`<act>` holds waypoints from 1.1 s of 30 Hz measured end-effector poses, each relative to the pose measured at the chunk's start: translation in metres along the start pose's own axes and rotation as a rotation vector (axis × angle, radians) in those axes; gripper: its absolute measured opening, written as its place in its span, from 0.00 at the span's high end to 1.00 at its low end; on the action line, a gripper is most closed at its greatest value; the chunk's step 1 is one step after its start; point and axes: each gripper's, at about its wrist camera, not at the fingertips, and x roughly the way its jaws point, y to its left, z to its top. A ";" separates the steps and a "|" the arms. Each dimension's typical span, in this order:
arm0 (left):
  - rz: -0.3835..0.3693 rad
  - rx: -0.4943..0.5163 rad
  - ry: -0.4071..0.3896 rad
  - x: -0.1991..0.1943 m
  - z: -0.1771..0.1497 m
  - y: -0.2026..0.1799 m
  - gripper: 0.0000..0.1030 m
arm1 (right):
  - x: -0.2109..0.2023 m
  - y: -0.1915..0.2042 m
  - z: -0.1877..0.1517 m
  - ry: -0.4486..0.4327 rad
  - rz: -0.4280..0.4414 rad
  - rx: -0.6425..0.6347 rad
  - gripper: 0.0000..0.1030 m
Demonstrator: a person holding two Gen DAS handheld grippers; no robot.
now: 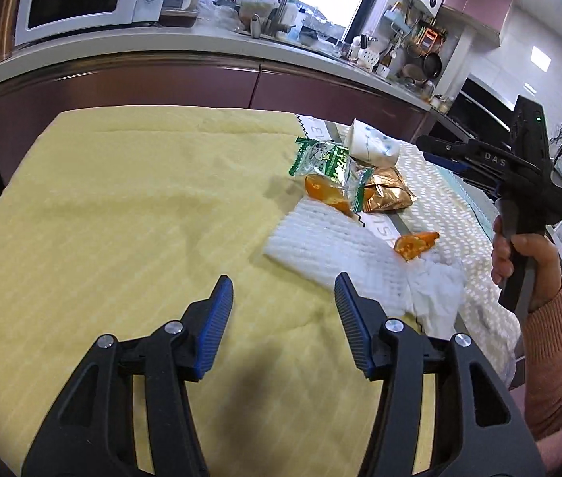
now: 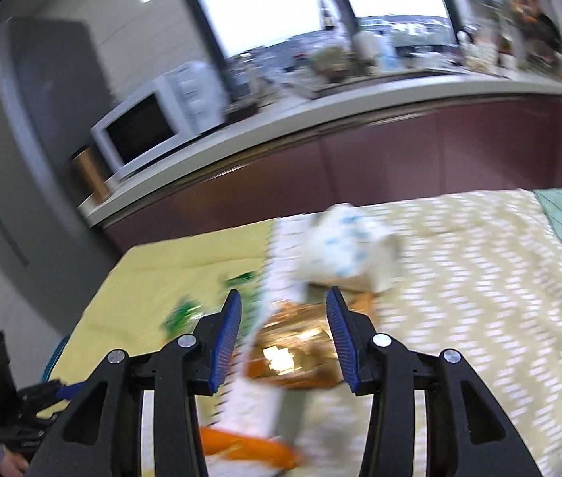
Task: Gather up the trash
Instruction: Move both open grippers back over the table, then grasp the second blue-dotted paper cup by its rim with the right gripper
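Hovering above the table, both grippers are in the approach step of collecting trash, and neither holds anything. The left gripper [image 1: 284,310] has its fingers spread with only yellow cloth [image 1: 122,214] between them; the white paper towel [image 1: 320,246] lies just ahead of its right finger, with the crumpled tissue [image 1: 435,290] beyond that finger's outer side. Farther ahead sit the green wrapper [image 1: 326,161], an orange peel [image 1: 326,192] under it, the gold wrapper [image 1: 388,194], a paper cup [image 1: 376,143] and a second orange peel [image 1: 416,243]. The right gripper [image 2: 284,318], also spread and empty, frames the gold wrapper [image 2: 296,353] between its fingers, apparently above it rather than touching, though the view is blurred. The likely next move calls for lowering the right fingers around that wrapper and closing on it; thin foil may slip or crumple, so the pinch should take its raised fold.
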 end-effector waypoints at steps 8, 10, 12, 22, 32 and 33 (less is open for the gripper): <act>0.034 0.005 0.033 0.026 0.024 -0.001 0.43 | 0.034 -0.042 0.018 0.025 -0.033 0.077 0.58; 0.039 0.015 0.052 0.033 0.027 -0.003 0.43 | 0.041 -0.043 0.021 0.032 -0.029 0.082 0.58; 0.043 0.025 0.071 0.039 0.028 -0.004 0.43 | 0.049 -0.045 0.024 0.039 -0.021 0.086 0.59; 0.006 0.058 0.110 0.054 0.026 -0.016 0.46 | 0.064 -0.046 0.023 0.059 -0.010 0.109 0.90; 0.035 0.113 0.099 0.050 0.020 -0.029 0.76 | 0.051 -0.044 0.021 0.017 0.035 0.114 0.91; 0.037 0.118 0.093 0.048 0.019 -0.030 0.78 | 0.048 -0.043 0.021 0.012 0.044 0.115 0.91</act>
